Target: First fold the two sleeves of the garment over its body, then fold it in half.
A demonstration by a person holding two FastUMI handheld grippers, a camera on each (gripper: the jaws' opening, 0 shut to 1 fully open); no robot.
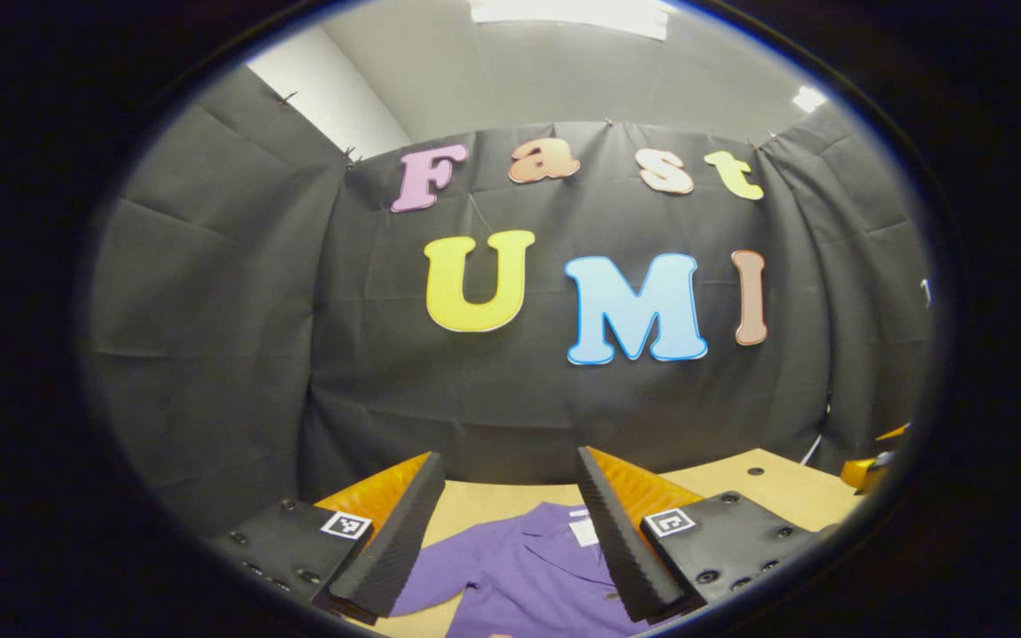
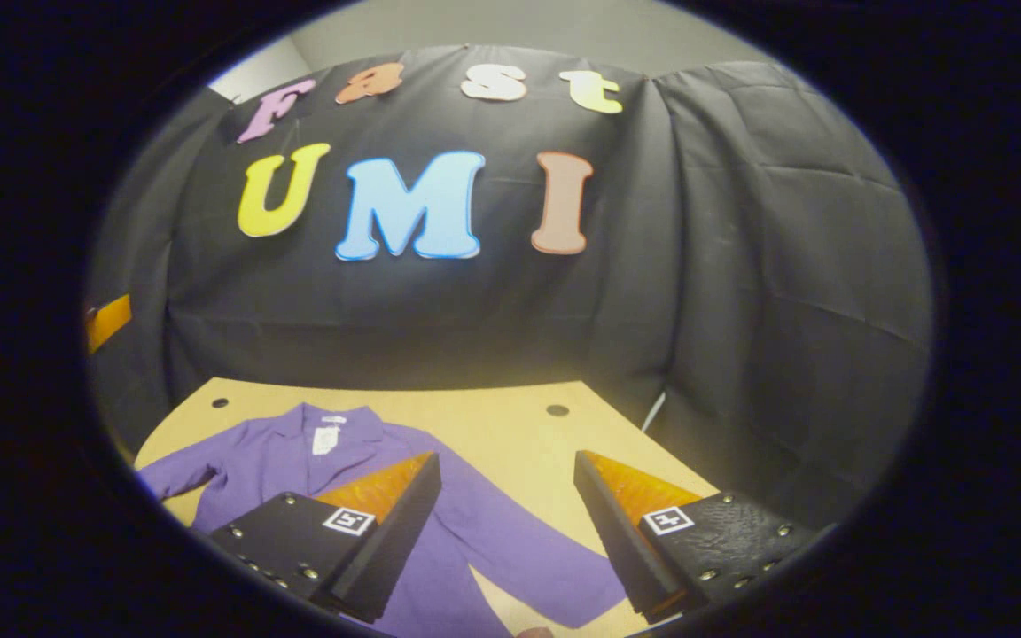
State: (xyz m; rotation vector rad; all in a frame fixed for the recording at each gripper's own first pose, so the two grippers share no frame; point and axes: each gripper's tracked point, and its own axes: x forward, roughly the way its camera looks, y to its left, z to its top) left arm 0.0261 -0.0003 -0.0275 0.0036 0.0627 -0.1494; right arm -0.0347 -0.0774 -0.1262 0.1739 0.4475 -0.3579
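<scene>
Each tool [image 1: 510,501] [image 2: 506,496] gapes wide above the flat purple garment [image 2: 475,523], bare table [image 2: 493,416] beyond.

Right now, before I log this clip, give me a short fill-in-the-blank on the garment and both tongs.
1. The purple garment lies spread on the ____ table.
2. Both sleeves lie ____, not yet folded over the body.
3. The left tongs and right tongs both stand ____, holding nothing.
4. A white ____ shows at the collar.

Missing words: wooden; spread out; open; tag
</scene>
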